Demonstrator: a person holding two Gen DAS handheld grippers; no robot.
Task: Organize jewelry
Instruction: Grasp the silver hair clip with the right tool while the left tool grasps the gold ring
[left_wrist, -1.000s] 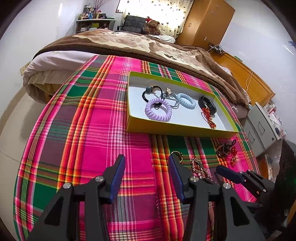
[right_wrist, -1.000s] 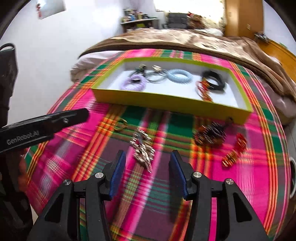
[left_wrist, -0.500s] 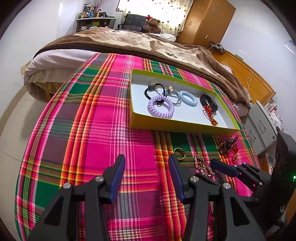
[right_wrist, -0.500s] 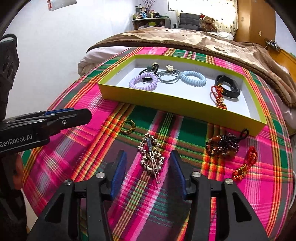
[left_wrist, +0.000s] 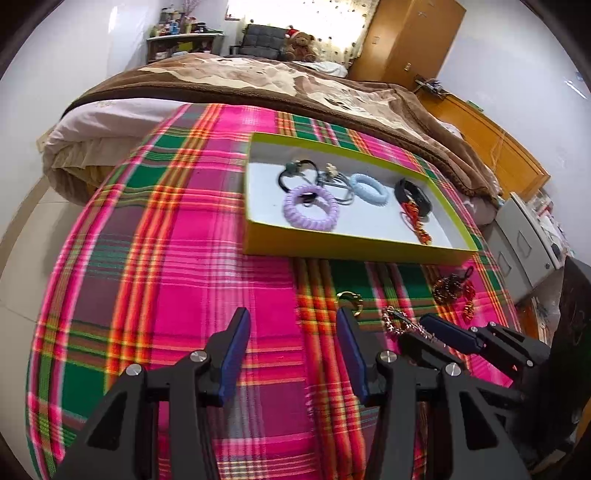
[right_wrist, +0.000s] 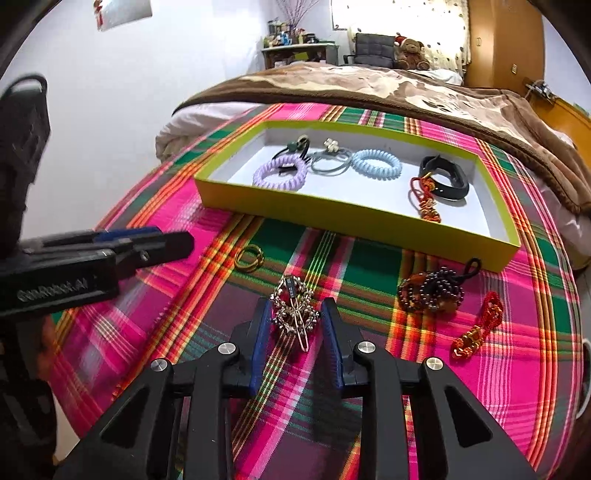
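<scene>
- The rhinestone hair clip (right_wrist: 295, 314) lies on the plaid cloth (right_wrist: 369, 424), in front of the yellow-green tray (right_wrist: 332, 206) and outside it.
- The right gripper (right_wrist: 295, 325) straddles the clip, a blue pad on either side; its jaws are closing, and whether the pads already touch the clip is hard to tell.
- In the left wrist view the clip (left_wrist: 402, 321) is half hidden behind the right gripper's finger (left_wrist: 450, 334), so only part of it shows.
- The left gripper (left_wrist: 291, 332) hangs over bare cloth with its jaws wide and nothing between them.
- A gold ring (right_wrist: 249, 258) lies just left of the clip; in the left view the left gripper's pad cuts part of it off.
- To the right lie a dark beaded bracelet (right_wrist: 432, 291) and a red knotted cord (right_wrist: 480, 328), apart from the clip.
- Inside the tray sit a lilac coil hair tie (right_wrist: 280, 171), a blue coil hair tie (right_wrist: 376, 164), a grey tie with a pale charm (right_wrist: 328, 158), a black tie with a bead (right_wrist: 295, 147), a black band (right_wrist: 447, 181) and a red-orange cord (right_wrist: 424, 199).
- The black tie is partly overlapped by the lilac one; its bead is too small to make out.
- The cloth covers a round surface whose near edge is cut off by the gripper bodies.
- Behind it stands a bed (right_wrist: 369, 85) under a brown blanket, with a teddy bear (right_wrist: 410, 51) at the far end.
</scene>
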